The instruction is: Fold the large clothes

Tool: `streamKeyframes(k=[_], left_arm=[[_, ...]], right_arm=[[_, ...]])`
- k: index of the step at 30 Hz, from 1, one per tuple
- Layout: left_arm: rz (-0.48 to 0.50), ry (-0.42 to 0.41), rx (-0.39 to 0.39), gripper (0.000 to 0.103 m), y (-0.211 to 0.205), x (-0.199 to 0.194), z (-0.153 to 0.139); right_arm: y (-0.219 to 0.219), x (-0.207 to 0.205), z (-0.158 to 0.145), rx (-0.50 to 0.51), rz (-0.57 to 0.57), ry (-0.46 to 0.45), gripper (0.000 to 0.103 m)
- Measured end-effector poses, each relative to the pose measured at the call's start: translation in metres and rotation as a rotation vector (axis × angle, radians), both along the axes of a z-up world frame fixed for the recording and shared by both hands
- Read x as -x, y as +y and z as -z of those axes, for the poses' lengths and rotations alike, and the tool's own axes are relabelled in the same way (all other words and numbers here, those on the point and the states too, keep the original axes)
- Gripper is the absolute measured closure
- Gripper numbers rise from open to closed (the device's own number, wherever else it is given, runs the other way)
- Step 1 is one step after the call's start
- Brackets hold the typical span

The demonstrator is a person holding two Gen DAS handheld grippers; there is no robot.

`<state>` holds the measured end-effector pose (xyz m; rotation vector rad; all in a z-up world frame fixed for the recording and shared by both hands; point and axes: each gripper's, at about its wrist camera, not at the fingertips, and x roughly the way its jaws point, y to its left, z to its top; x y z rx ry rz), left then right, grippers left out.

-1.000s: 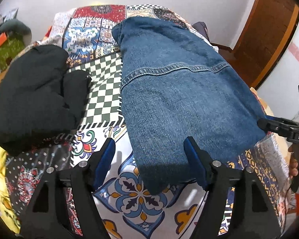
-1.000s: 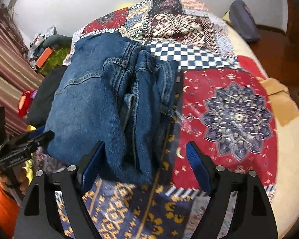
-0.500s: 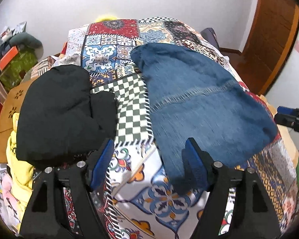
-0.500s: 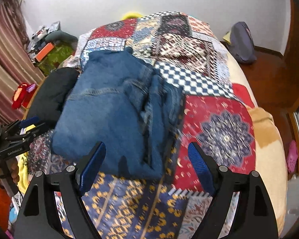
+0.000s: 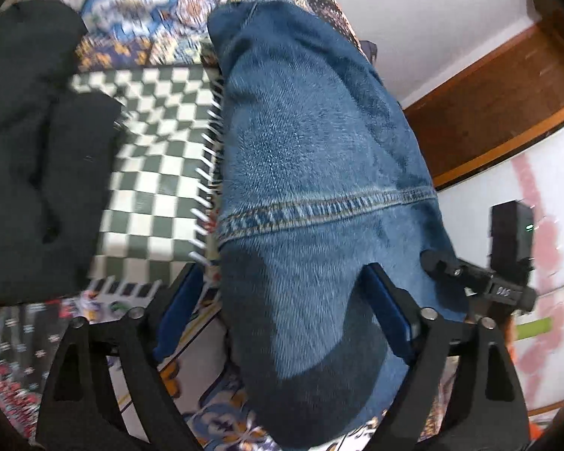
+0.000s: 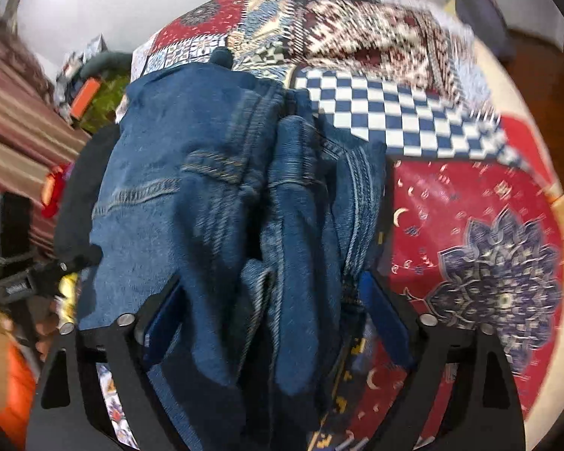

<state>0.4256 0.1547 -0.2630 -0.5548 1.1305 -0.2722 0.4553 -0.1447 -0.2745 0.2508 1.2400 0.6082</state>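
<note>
The jeans (image 5: 312,195) look heavy and thick, limp but bulky, so the near folded edge is likely the best hold. The left gripper (image 5: 285,319) has just spread wide, straddling that near end; the right gripper (image 6: 270,323) likewise, over the bunched seams. Dark blue denim, folded, lies on the patchwork bedspread (image 6: 470,225).

Bed (image 6: 470,195) covered by a patchwork spread of checkered, floral and red medallion panels. Lying on it: folded blue jeans (image 5: 319,195) in a thick bundle, and just beside them a dark, black folded garment (image 5: 37,150), with checkered patch between.
</note>
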Motion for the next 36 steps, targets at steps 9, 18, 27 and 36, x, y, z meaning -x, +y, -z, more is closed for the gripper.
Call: streamKeyframes(k=[9,18,27,36], left_arm=[[0.036,0.036,0.064,0.009,-0.007,-0.035,0.018],[0.037,0.034,0.072,0.032,-0.023,-0.045,0.010],[0.050,-0.078,0.002,0.055,-0.032,-0.014,-0.055],[-0.013,-0.259,-0.007,0.055,0.025,0.031,-0.163]], right_arm=[[0.002,-0.022,0.020,-0.124,-0.028,0.091,0.001],[-0.003,-0.022,0.015,-0.210,-0.027,0.102,0.038],[0.012,0.002,-0.051,-0.137,-0.051,-0.034,0.065],[0.061,0.024,-0.145,-0.167,-0.106,-0.207,0.065]])
